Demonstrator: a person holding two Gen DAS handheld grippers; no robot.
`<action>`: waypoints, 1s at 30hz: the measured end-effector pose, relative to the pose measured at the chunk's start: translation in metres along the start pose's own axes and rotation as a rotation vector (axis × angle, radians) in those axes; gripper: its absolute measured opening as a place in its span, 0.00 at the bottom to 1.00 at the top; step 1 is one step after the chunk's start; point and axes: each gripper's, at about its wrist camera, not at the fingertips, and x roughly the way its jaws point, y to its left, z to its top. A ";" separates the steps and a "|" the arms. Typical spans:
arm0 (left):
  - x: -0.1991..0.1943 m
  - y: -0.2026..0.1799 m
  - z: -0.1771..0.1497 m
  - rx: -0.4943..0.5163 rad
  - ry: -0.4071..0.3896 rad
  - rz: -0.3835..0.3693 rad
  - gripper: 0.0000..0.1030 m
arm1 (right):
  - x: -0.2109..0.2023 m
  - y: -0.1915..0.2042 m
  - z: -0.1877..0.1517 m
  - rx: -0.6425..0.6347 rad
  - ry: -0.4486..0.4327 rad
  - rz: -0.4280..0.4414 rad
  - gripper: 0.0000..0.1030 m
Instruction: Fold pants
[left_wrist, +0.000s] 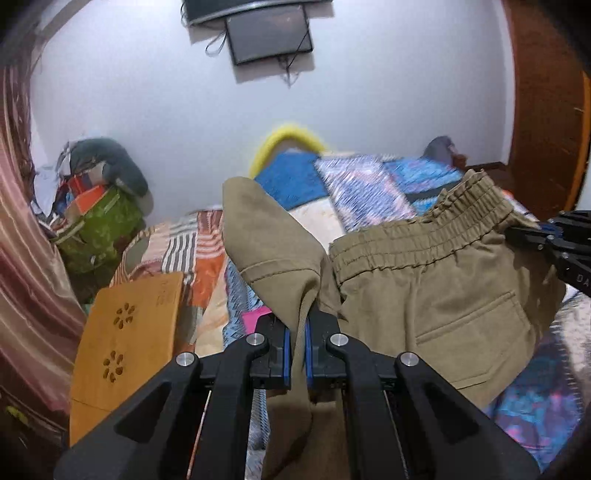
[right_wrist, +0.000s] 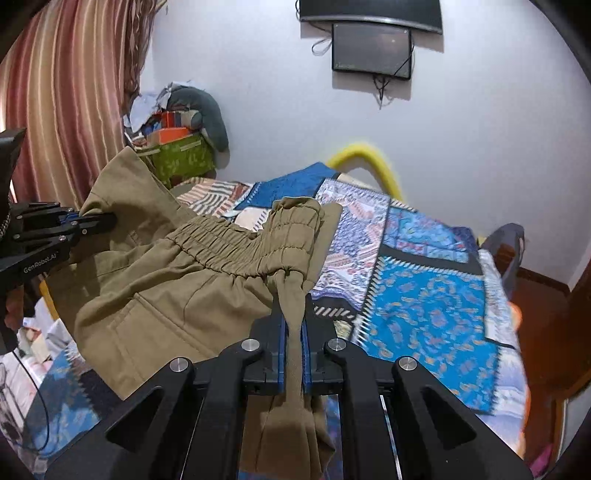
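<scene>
Olive-khaki pants (left_wrist: 424, 295) with an elastic waistband and a back pocket hang in the air between my two grippers, above the bed. My left gripper (left_wrist: 300, 325) is shut on a bunched edge of the fabric, near a hemmed end. It also shows at the left of the right wrist view (right_wrist: 94, 223). My right gripper (right_wrist: 293, 314) is shut on the pants (right_wrist: 184, 280) at the waistband's end. It also shows at the right edge of the left wrist view (left_wrist: 524, 232). Fabric hangs below both grippers.
A bed with a blue patchwork quilt (right_wrist: 424, 295) lies under the pants. A wooden board (left_wrist: 125, 339) lies at the bed's left. A cluttered green box (left_wrist: 99, 229) stands by a striped curtain (right_wrist: 62, 96). A wooden door (left_wrist: 543, 110) is at right.
</scene>
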 end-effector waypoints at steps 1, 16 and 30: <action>0.015 0.005 -0.007 -0.009 0.021 0.003 0.06 | 0.012 0.002 -0.002 -0.005 0.014 -0.004 0.06; 0.139 0.062 -0.107 -0.228 0.381 -0.027 0.24 | 0.111 -0.005 -0.056 0.036 0.371 0.028 0.21; 0.051 0.088 -0.107 -0.208 0.391 0.043 0.26 | 0.046 -0.004 -0.056 -0.005 0.345 -0.022 0.45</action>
